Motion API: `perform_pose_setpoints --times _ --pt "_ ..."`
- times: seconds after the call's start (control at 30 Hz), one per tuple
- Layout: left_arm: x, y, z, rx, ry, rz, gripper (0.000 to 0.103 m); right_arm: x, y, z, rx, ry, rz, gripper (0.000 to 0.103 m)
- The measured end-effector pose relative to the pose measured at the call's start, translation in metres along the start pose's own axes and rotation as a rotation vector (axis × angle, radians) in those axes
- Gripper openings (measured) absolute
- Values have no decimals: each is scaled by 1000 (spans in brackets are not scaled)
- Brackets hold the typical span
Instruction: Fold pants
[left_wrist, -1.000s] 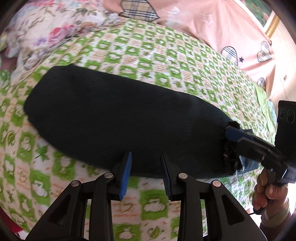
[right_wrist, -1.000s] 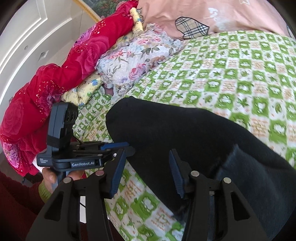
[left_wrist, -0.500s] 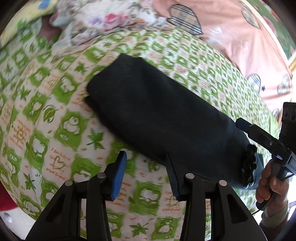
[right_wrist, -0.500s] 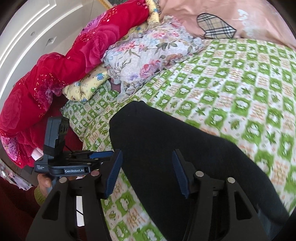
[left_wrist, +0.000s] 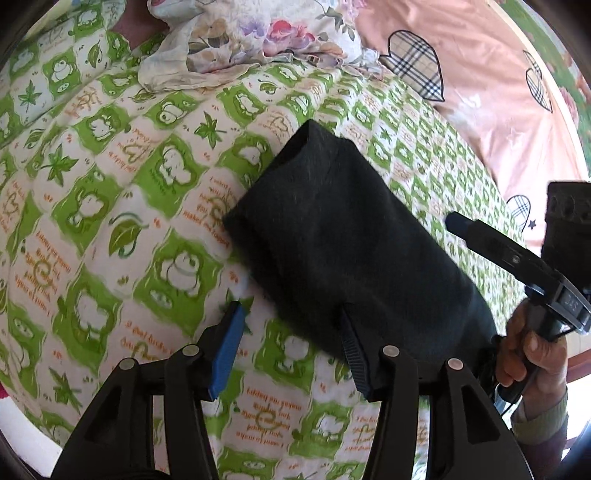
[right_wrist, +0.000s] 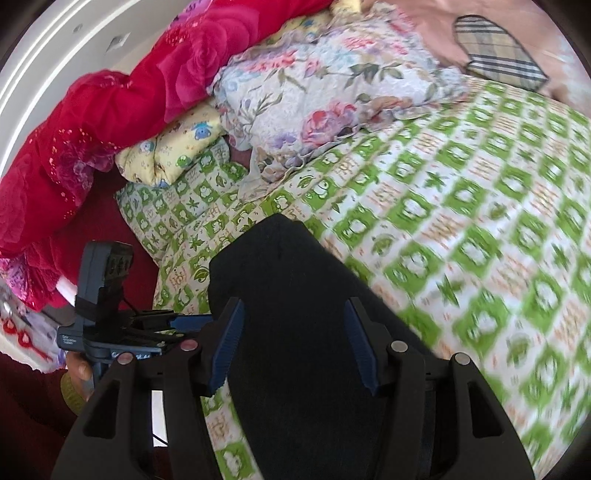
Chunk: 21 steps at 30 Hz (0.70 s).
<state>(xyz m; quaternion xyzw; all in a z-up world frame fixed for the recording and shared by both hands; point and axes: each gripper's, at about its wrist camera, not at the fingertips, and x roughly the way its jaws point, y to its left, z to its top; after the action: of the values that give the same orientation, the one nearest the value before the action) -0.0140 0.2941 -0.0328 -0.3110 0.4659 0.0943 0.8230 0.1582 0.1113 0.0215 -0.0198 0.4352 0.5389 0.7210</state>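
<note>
I see the pants (left_wrist: 354, 240) as matt black cloth, slightly fuzzy. The bedsheet (left_wrist: 122, 206) looks like smooth printed cotton. My left gripper (left_wrist: 288, 343) is matt black plastic with ribbed blue pads (left_wrist: 227, 345) and small shiny metal pins; the red blanket (right_wrist: 92, 110) glitters faintly.

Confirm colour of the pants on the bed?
The pants are plain dark charcoal-black with no visible pattern; the left wrist view shows them best.

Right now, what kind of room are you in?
Most likely a bedroom. The dark pants lie on a bed with a green frog-print sheet, a floral pillow sits at one end, and a red blanket is bunched beside it.
</note>
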Motion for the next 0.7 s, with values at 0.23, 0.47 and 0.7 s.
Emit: perform_pose_setpoints --times 0.23,0.47,0.7 --pt "6 7 14 -91 7 -84 53 42 -11 31 -43 89 57 58" --pt "10 17 16 -144 12 -111 54 78 -9 42 -114 196 97 58" --pt "20 1 21 -107 -15 -8 33 92 -18 44 -68 212 107 47"
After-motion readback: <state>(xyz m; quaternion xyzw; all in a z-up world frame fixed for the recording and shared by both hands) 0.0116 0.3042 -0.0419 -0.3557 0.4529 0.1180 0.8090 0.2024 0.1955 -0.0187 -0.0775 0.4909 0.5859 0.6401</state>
